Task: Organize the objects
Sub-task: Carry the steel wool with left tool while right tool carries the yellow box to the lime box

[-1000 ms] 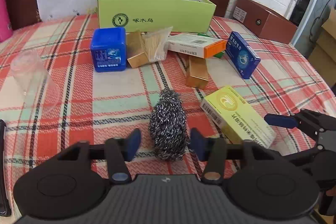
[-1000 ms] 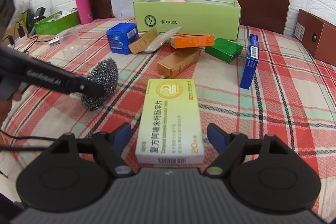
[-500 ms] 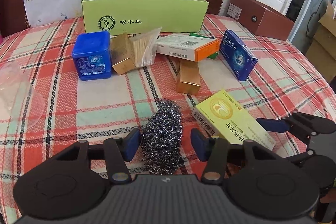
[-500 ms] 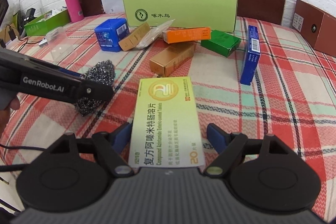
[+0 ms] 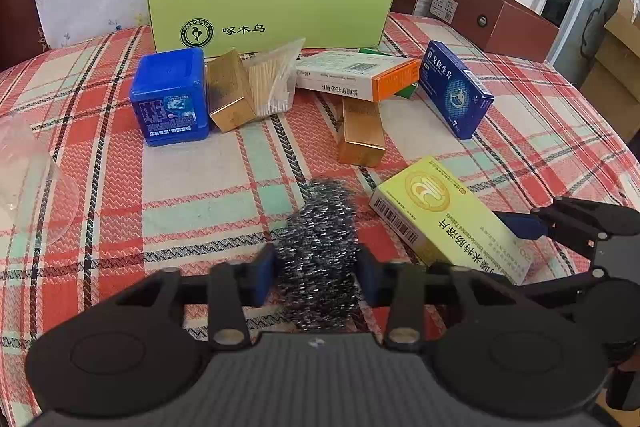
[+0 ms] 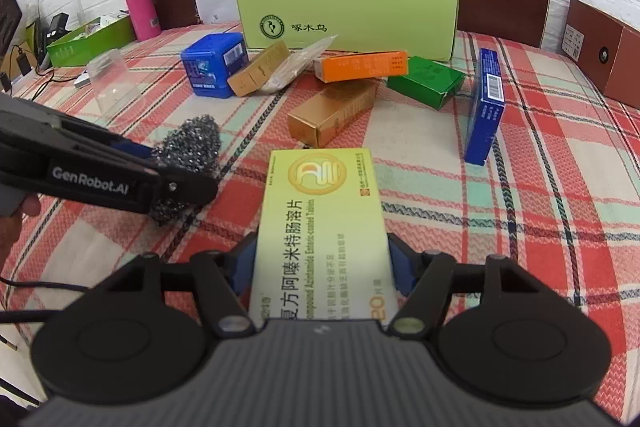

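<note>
Closed in from both sides at once: left gripper, jaws just drawn inward, pads pressed against the flanks of the steel wool scourer lying on the plaid tablecloth, clamped across its narrow waist, probably so the springy mesh would not slip. Likewise right gripper, jaws just narrowed, pads against the long edges of the yellow medicine box, gripped flat near its close end, seemingly for a level lift. Not yet raised, both things on the cloth just beside each other. Left waiting beyond: green open box, presumably the destination, with loose cartons scattered before it
</note>
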The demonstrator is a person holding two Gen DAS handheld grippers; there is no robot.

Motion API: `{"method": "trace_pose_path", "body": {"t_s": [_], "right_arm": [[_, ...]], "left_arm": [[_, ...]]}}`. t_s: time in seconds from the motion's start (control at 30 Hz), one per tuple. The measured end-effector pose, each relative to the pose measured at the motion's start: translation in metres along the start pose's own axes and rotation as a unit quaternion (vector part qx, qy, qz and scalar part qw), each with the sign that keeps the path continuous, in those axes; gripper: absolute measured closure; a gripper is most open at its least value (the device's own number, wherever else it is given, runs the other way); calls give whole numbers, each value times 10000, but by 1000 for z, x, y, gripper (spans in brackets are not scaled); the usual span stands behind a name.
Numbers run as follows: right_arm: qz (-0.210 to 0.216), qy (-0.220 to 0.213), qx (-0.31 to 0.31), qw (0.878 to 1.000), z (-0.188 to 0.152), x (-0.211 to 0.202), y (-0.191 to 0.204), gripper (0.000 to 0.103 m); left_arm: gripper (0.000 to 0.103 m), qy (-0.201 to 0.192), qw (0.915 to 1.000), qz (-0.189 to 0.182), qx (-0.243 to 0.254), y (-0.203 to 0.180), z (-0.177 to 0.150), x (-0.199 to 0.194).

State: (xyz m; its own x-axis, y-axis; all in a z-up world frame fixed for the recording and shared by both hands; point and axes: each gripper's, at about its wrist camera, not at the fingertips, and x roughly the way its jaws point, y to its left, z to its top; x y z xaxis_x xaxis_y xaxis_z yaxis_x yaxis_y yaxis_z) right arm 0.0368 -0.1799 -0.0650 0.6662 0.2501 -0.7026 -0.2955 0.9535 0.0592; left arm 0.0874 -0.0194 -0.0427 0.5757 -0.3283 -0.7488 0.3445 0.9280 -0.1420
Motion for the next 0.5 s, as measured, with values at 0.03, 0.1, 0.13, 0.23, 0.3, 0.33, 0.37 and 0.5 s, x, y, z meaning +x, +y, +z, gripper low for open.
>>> {"method": "trace_pose_path", "body": {"t_s": [0.03,0.1,0.13,0.23,0.3,0.33,0.37,0.5], "right_arm": [[12,-3,12,10000,0,0,0,37],[40,3,61,10000,1,-1,-1,38],[98,13,98,9999,2,-3,-2,38],[422,-57,202,9989,7,-15,-3,38],[650,-175,325,9972,15,-26,-7,38],[762,-266,395,9960,21,-32,-10,38],[833,-372,442,9948,29,-37,-13,38],[813,-826,378,9925,69,-52,-22,38]], "left_arm": [[63,-14,10000,-45,-23,1,0,-1],[64,-56,9999,-153,-20,1,3,-6],[65,-93,9998,-184,5,0,5,-10],[65,-255,9993,-285,52,0,14,-24],[65,-448,9983,-365,98,1,27,-36],[65,-551,9976,-393,127,1,35,-41],[65,-677,9966,-427,174,0,45,-48],[64,-1095,9927,-431,277,-2,87,-62]]}}
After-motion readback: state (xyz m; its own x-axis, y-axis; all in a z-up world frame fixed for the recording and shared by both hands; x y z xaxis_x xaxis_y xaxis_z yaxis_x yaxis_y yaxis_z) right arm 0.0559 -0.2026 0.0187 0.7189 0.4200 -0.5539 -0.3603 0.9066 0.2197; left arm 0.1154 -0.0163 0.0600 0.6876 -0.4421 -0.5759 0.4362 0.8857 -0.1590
